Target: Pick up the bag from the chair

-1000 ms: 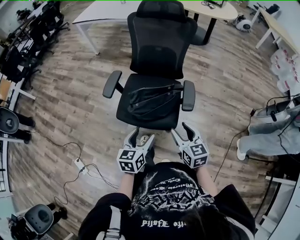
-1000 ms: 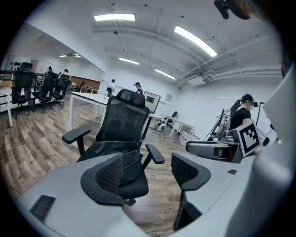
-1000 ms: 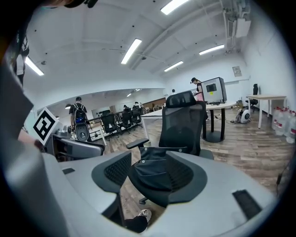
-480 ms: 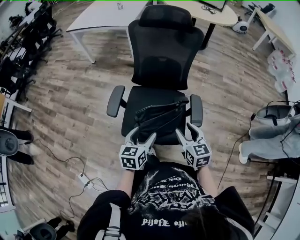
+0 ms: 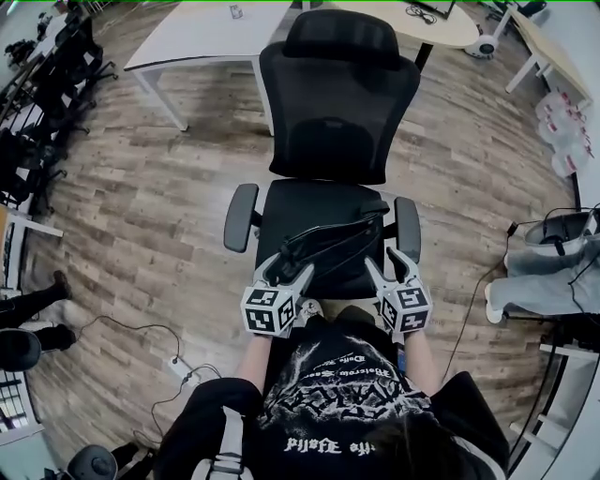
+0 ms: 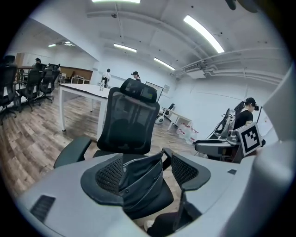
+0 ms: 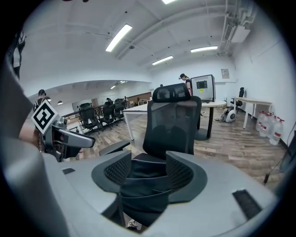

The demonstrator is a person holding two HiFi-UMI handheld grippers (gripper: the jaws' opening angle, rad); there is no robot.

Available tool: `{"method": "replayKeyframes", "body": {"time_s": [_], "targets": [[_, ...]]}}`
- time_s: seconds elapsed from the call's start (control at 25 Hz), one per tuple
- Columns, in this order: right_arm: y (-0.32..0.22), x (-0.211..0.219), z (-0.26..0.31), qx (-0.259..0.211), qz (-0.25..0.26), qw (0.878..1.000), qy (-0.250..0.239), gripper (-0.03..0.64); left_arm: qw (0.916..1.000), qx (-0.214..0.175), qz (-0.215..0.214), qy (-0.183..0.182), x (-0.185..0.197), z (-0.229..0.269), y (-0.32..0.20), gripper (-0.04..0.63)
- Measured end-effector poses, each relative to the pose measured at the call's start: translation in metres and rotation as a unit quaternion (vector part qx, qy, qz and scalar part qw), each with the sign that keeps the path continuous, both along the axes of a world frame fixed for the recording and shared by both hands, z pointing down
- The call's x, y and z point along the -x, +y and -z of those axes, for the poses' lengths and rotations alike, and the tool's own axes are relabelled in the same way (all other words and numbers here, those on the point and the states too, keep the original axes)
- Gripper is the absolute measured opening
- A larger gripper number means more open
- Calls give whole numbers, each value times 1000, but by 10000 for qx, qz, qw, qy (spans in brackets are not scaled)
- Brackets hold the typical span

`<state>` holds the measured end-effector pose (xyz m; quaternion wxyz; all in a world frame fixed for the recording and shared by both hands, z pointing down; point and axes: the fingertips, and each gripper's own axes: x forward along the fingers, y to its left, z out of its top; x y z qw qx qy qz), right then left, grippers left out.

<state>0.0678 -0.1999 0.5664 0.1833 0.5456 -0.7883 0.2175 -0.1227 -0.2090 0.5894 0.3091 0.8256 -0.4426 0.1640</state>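
A black bag (image 5: 330, 246) lies slumped on the seat of a black mesh office chair (image 5: 337, 94), its top edge running toward the right armrest (image 5: 407, 217). My left gripper (image 5: 289, 270) is open at the seat's front edge, by the bag's left corner. At the front right of the seat my right gripper (image 5: 392, 264) is open too, close to the bag's right end. In the left gripper view the bag (image 6: 141, 178) shows between and beyond the open left gripper (image 6: 148, 169). The right gripper view has the bag (image 7: 145, 185) framed by the open right gripper (image 7: 148, 170). Whether either touches it I cannot tell.
A white table (image 5: 202, 33) and a round-topped table (image 5: 427, 21) stand behind the chair. A seated person's legs (image 5: 539, 277) are at the right. A power strip with cables (image 5: 178, 367) lies on the wood floor at left. Dark chairs (image 5: 37, 112) line the far left.
The chair has drawn nearer in the head view. Both grippers have moved forward from short of the seat to its front edge beside the bag, still open.
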Motion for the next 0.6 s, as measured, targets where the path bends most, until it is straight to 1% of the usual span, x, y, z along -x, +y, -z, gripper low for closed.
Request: {"method": "replayKeyframes", "body": {"time_s": [0.24,0.36,0.52,0.6], "targets": [[-16,-13,-20,350,-87,9993,100,245,9993,355,84,50,-1,-19,-12,333],[-28,-15,-31,437,-57,9989,167,245,9990,425,162,16,0,-26,-21,334],[-46,-24,-42,578,70,9981,212,245,9983,401,431,20,3,-29,-33,333],[-56,-29,-48,610,159,9977,236,245,9975,486,520,3,3,-37,-37,333]]}}
